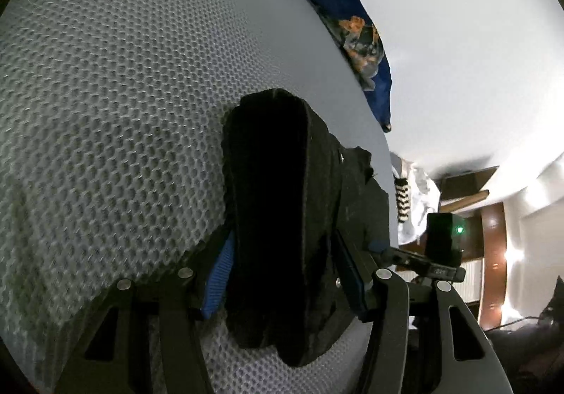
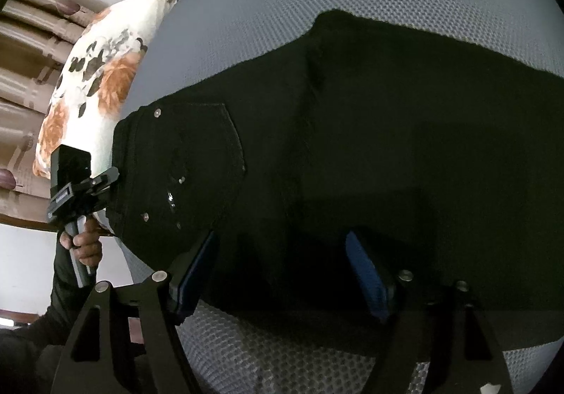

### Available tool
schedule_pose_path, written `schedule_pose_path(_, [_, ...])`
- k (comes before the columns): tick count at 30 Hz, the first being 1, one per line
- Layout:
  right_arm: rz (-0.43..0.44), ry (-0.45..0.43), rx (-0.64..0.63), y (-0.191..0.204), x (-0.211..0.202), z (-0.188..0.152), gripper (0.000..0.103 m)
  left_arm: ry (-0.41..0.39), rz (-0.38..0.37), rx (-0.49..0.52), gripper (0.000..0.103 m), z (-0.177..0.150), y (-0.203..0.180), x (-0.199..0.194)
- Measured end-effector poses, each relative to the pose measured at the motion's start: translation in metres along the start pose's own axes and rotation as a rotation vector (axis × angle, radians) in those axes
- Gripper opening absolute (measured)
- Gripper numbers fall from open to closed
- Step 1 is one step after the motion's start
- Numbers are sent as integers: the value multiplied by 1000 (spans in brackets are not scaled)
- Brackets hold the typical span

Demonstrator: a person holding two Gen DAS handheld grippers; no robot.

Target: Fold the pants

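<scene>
Under me spreads a grey honeycomb-mesh mattress (image 1: 105,104). A floral pillow (image 2: 95,76) in white and orange lies at its edge, beside a blue patterned cloth (image 1: 338,6). Brown curtains (image 2: 24,76) hang behind.

— What do you have in view?
— Black denim pants (image 2: 370,133), riveted pocket up, lying across a grey mesh mattress (image 1: 116,104).
— Flat?
— Mostly; I see the waistband end bunched and lifted.

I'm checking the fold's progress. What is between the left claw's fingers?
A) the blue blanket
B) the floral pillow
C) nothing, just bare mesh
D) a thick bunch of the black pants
D: in the left wrist view the black pants fill the gap between the left claw's blue-padded fingers.
</scene>
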State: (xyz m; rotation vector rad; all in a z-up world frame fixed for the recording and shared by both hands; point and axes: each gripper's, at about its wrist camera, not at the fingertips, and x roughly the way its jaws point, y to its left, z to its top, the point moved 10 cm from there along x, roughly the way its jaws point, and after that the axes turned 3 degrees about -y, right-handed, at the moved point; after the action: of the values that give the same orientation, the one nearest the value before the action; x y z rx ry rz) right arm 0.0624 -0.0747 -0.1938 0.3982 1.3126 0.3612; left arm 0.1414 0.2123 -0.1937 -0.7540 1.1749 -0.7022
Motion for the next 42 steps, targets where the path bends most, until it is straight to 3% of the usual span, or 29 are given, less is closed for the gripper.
schedule_pose_path(6, [19,-48,14,-1,-8,12,74,9,-6,43,52,5,-16,21])
schedule_pose_path(11, [24,-98,13,-1,-17,20,74,-25,24,29,38,10,-12,27])
schedule_pose_path(18, [-82,-225,-19,-14,-47,33,74,-85,205,30,28,6,-29,33])
schedule_pose_path(28, [-140,-384,10,-50,-106,32,74,-149,178,15,22,-4,-107,26])
schedule_pose_path(42, [-295,-498,40,-120,-169,3,74,-157,132,77,22,-12,-208,89])
